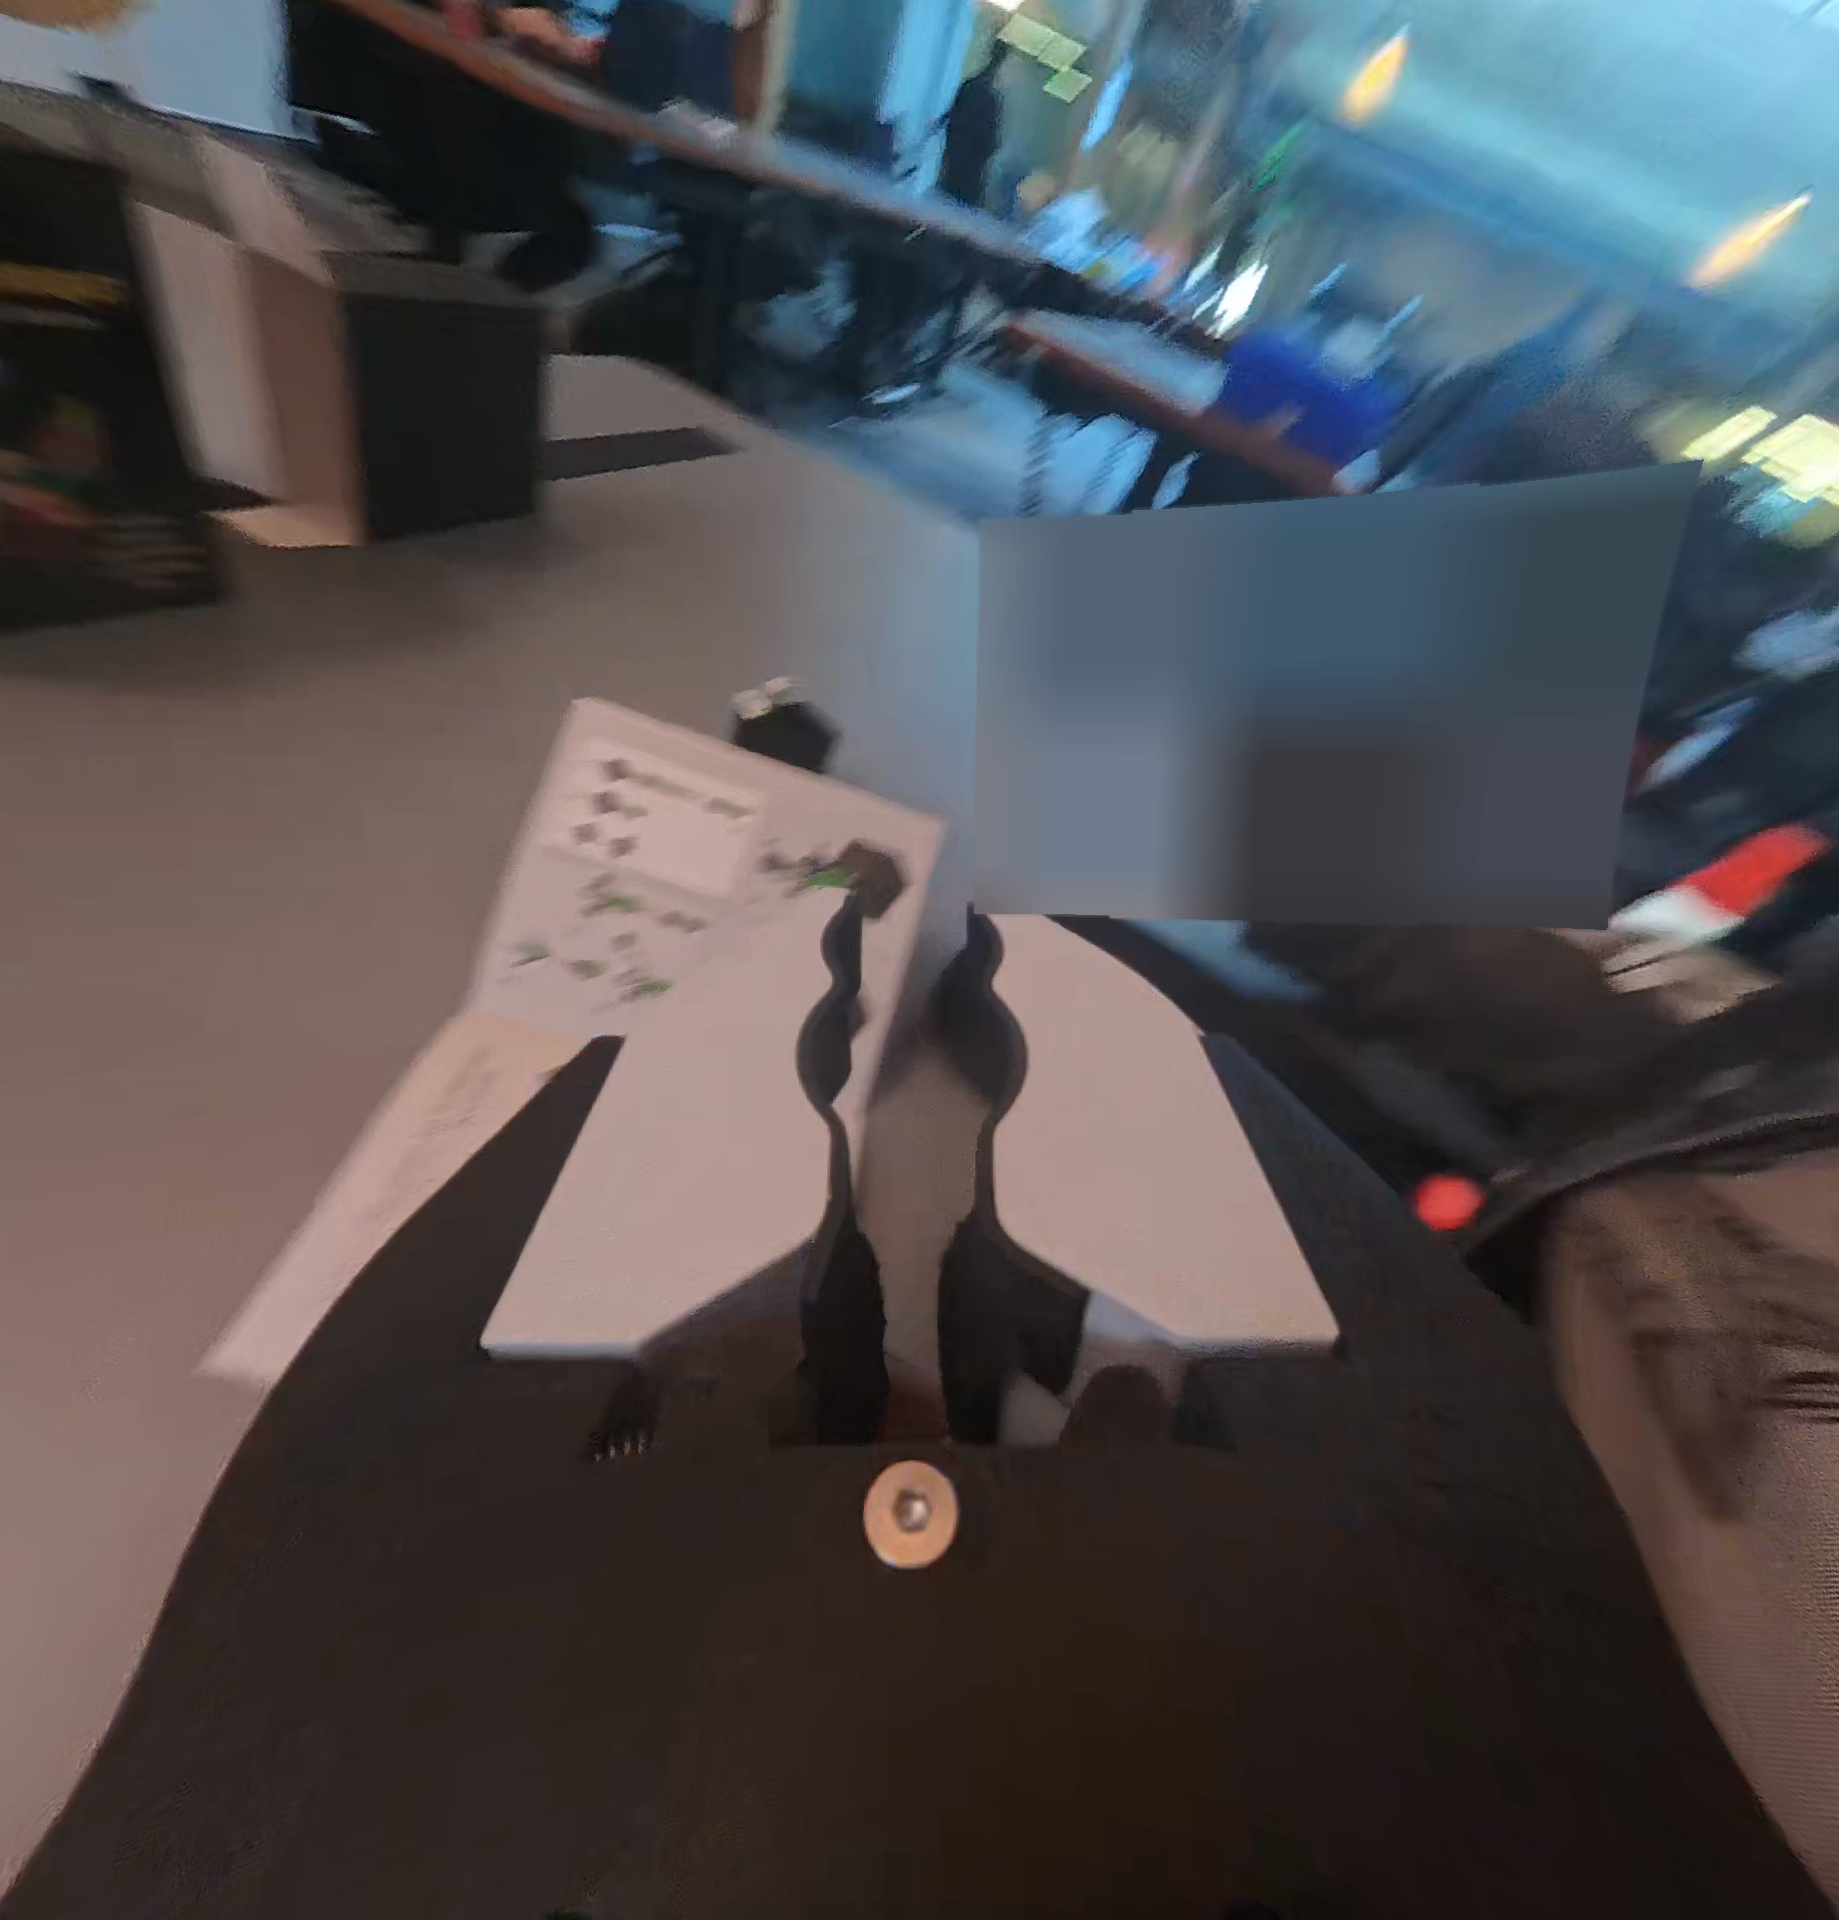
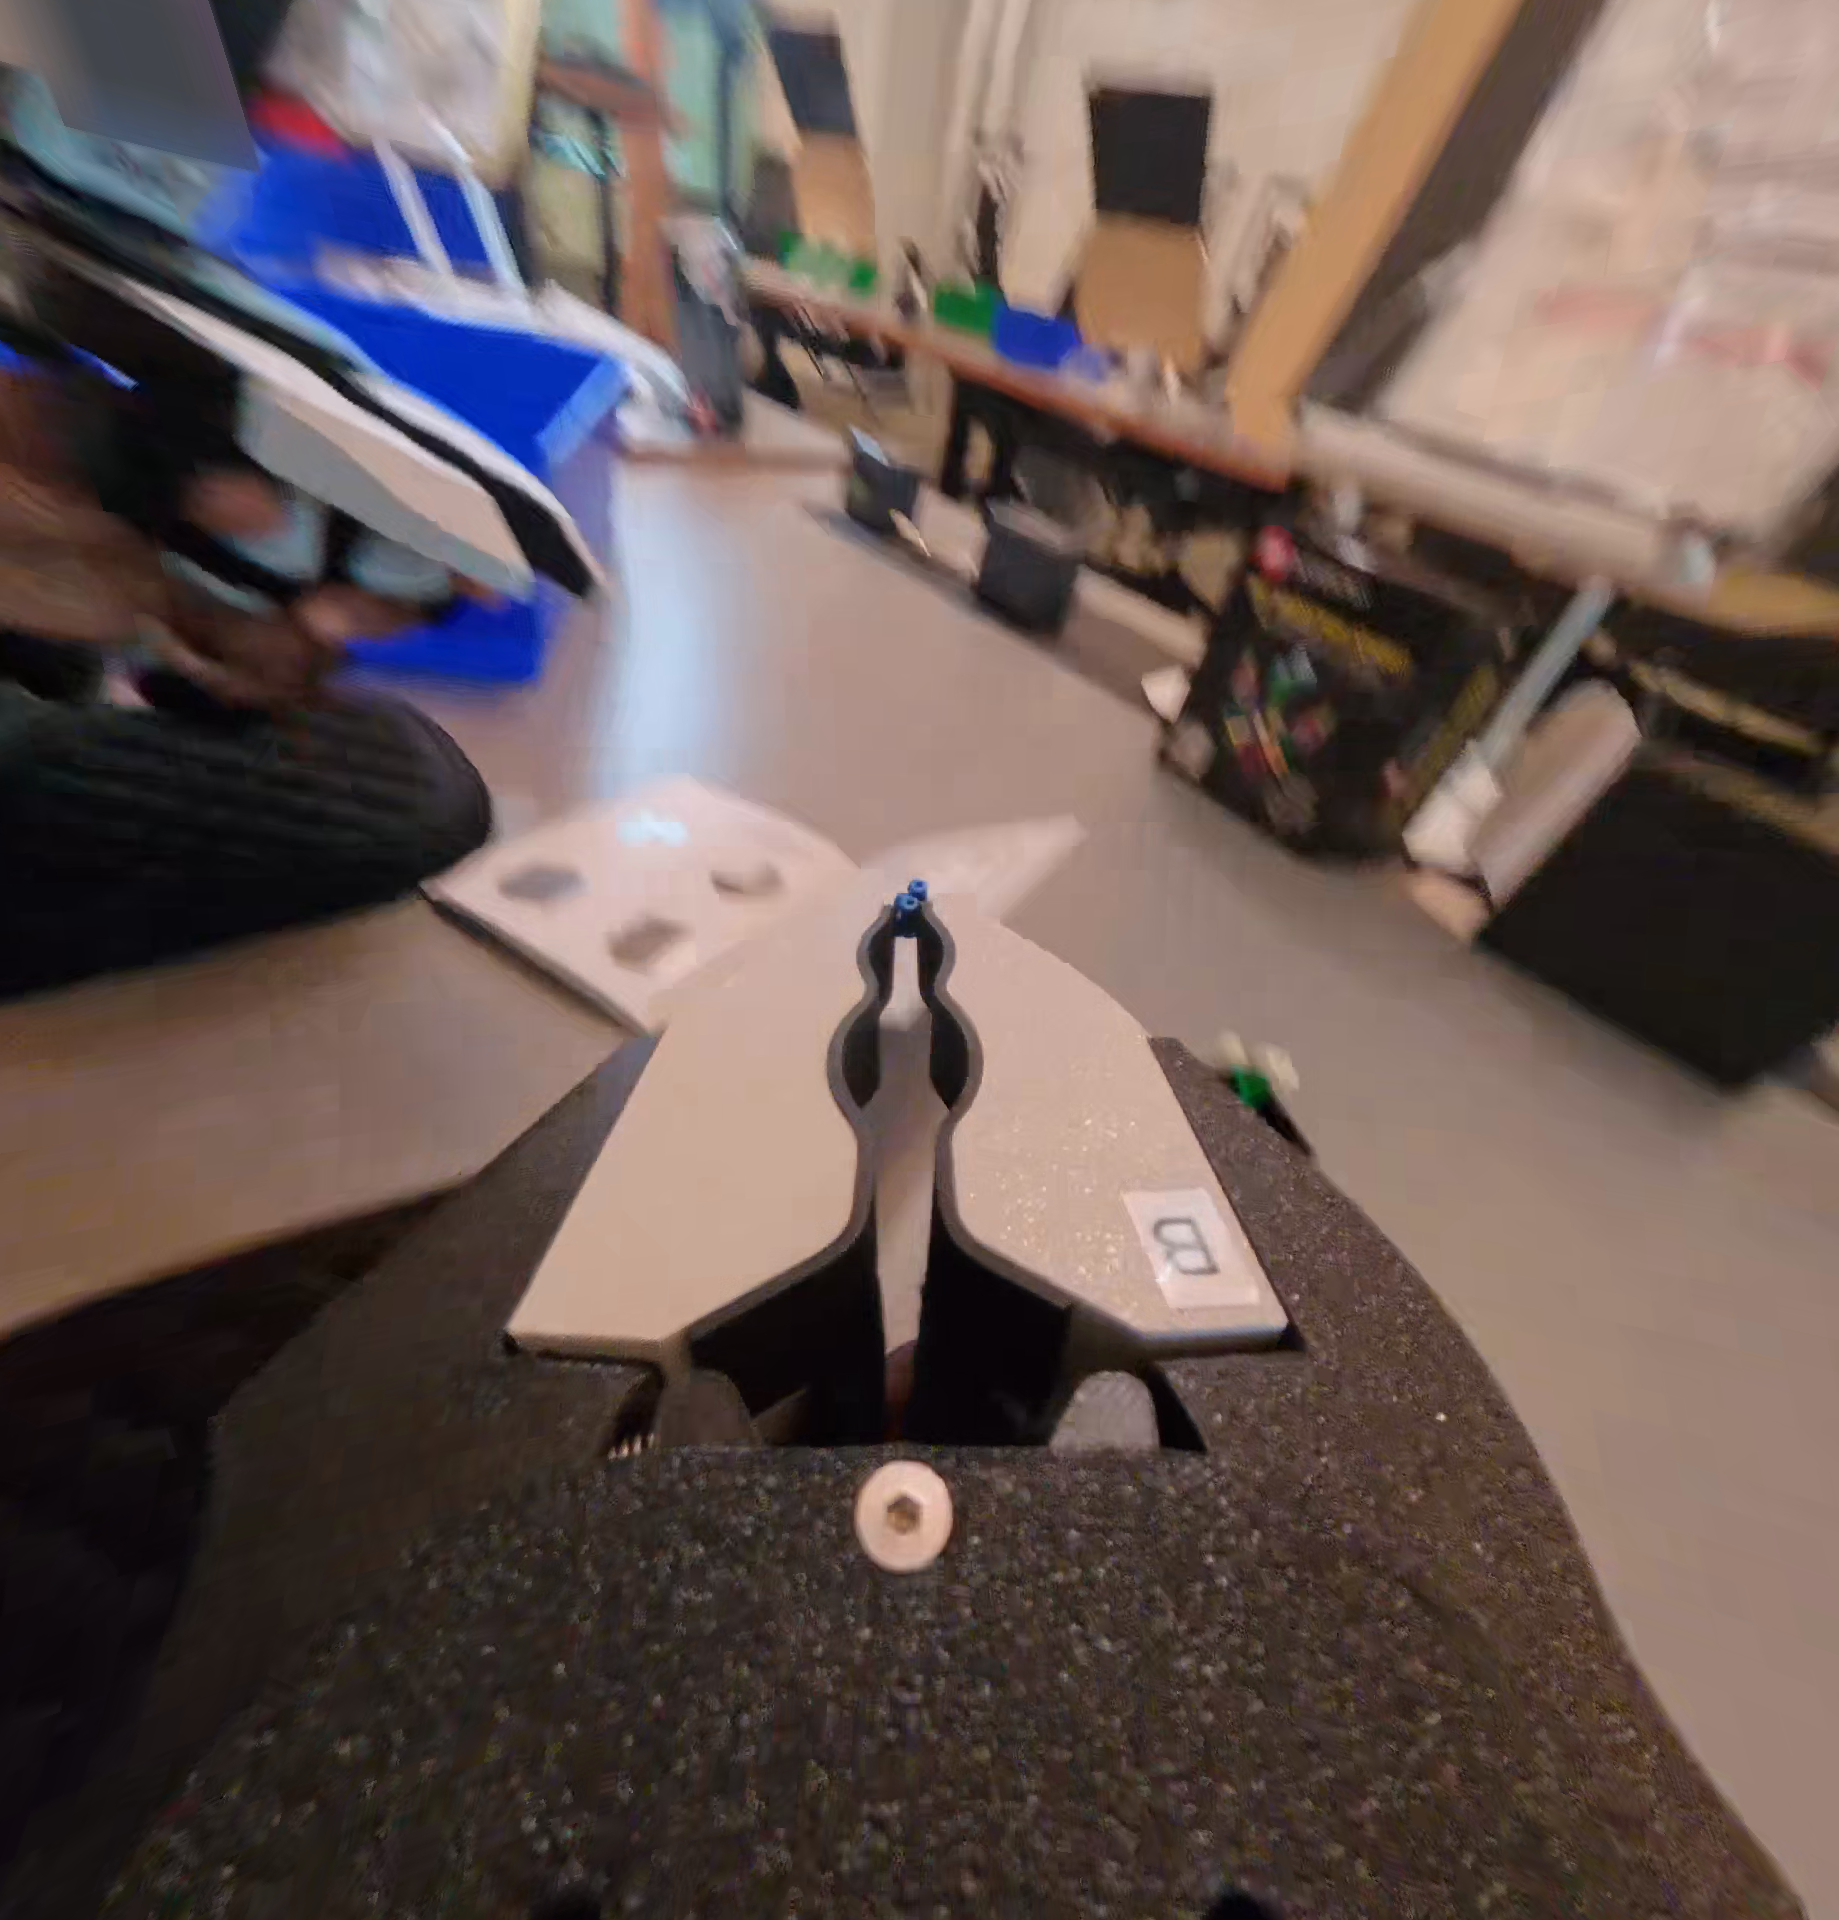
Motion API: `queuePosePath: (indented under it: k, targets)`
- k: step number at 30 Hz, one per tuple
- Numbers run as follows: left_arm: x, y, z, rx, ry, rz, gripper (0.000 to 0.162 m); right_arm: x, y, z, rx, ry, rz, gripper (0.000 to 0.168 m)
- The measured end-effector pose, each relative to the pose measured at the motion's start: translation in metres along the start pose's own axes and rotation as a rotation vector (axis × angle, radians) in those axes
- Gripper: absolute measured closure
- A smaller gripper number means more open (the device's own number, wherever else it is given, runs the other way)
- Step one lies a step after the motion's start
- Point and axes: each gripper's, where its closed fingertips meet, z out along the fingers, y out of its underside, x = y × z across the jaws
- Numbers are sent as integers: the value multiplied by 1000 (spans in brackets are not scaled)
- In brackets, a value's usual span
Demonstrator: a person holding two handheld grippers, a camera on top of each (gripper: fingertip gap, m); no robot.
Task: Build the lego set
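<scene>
In the right wrist view my right gripper [image 2: 911, 920] is shut on a tiny blue lego pin [image 2: 909, 900] that sticks out past its tips, held above the instruction booklet [image 2: 624, 894] on the grey floor. My left gripper [image 1: 915, 930] is slightly open with nothing seen between its tips, and hovers over the open booklet [image 1: 676, 862]. A small black lego assembly with a white and green piece [image 1: 785, 727] sits just beyond the booklet. The left wrist view is blurred by motion. The left gripper also shows at the upper left of the right wrist view [image 2: 541, 551], held by a hand.
A person's knee in dark fabric [image 2: 198, 810] lies left of the booklet. A small green and white lego piece [image 2: 1253, 1081] lies on the floor to the right. A black lego box [image 2: 1320, 707], black bins [image 2: 1029, 571] and a blue bin [image 2: 458, 364] stand farther off. Across from one pair of fingers to the other is roughly 12 centimetres.
</scene>
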Motion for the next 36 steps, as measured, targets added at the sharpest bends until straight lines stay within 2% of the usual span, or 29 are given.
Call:
queuePosePath:
  k: [2, 5, 14, 21, 29, 33, 36]
  targets:
    - [-13, 7, -6, -45, -113, 130, 142, 16, 32, -13, -139, 56, 42, 165]
    - [-17, 12, -13, -81, -185, 217, 140, 29, 65, -25, -275, 102, 115, 165]
    - [-30, 28, -41, -135, -338, 226, 135, 35, 104, -26, -456, 113, 149, 165]
    - [-38, 33, -51, -135, -368, 171, 135, 41, 117, -30, -530, 129, 185, 165]
    - [-36, 33, -46, -142, -348, 172, 134, 42, 124, -32, -568, 135, 209, 160]
    - [-36, 35, -46, -139, -345, 159, 134, 42, 121, -32, -557, 137, 217, 157]
    - [-35, 37, -46, -146, -337, 147, 134, 43, 103, -29, -493, 150, 234, 155]
